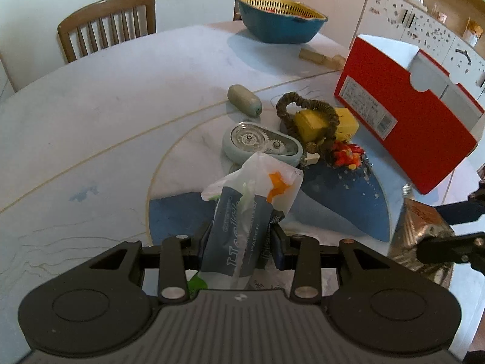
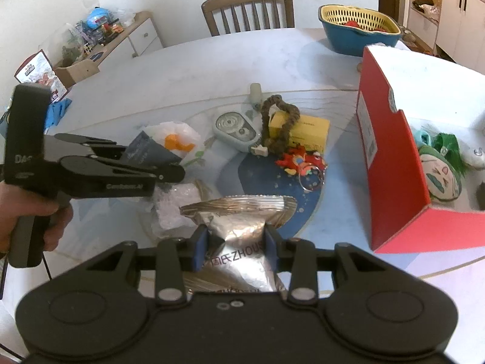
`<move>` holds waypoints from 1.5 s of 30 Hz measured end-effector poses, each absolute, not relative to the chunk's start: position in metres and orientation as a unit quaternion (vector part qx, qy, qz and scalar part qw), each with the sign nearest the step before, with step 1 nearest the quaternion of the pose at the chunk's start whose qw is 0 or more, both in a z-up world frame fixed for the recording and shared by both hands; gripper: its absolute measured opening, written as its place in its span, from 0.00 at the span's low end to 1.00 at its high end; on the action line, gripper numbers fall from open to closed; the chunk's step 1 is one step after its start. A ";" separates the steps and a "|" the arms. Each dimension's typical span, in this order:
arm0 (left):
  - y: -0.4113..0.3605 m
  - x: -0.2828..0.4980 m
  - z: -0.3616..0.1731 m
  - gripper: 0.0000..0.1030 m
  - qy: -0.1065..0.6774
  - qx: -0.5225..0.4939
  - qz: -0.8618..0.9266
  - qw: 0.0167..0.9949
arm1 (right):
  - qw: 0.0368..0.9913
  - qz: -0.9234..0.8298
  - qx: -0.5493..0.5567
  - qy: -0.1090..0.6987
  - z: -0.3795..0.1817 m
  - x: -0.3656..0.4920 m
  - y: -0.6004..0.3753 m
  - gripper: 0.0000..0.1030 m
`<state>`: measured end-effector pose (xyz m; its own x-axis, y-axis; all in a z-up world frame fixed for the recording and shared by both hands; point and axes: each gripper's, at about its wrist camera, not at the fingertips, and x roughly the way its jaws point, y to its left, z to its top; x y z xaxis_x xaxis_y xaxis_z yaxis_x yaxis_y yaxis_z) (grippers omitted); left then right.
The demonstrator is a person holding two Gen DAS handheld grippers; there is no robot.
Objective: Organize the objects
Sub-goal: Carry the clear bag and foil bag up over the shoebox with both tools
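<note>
Left claw clenched on grey tissue pack, "PAPER" legible, above surface. Right claw clenched on silver foil pouch, "ZHOUS" legible, near red box. Box label unreadable.

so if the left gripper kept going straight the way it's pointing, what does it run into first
Probably the pale blue tape dispenser, which lies just past the tissue pack that the left gripper holds. Depth is unclear, so the pack's tip could meet the table first.
</note>
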<state>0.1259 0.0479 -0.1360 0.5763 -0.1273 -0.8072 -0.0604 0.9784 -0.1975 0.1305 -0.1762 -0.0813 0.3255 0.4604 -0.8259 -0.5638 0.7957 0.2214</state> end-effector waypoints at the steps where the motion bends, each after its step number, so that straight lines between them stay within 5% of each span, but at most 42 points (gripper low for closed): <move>1: 0.048 0.129 -0.137 0.39 0.463 -0.100 -0.020 0.880 | 0.812 0.315 -0.053 0.488 -0.082 0.130 -0.176 0.36; 8: 0.052 0.143 -0.139 0.58 0.478 -0.090 -0.041 0.873 | 0.812 0.315 -0.050 0.489 -0.082 0.130 -0.177 0.36; 16: 0.063 0.164 -0.144 0.60 0.488 -0.107 -0.037 0.865 | 0.812 0.310 -0.048 0.492 -0.084 0.130 -0.178 0.36; 21: 0.064 0.164 -0.146 0.58 0.489 -0.114 -0.030 0.864 | 0.813 0.308 -0.048 0.491 -0.083 0.130 -0.182 0.36; 28: 0.058 0.158 -0.139 0.38 0.485 -0.115 -0.021 0.867 | 0.815 0.309 -0.045 0.488 -0.077 0.132 -0.194 0.36; 45: 0.021 0.152 -0.031 0.37 0.434 -0.124 0.018 0.892 | 0.826 0.350 -0.019 0.441 -0.021 0.165 -0.266 0.36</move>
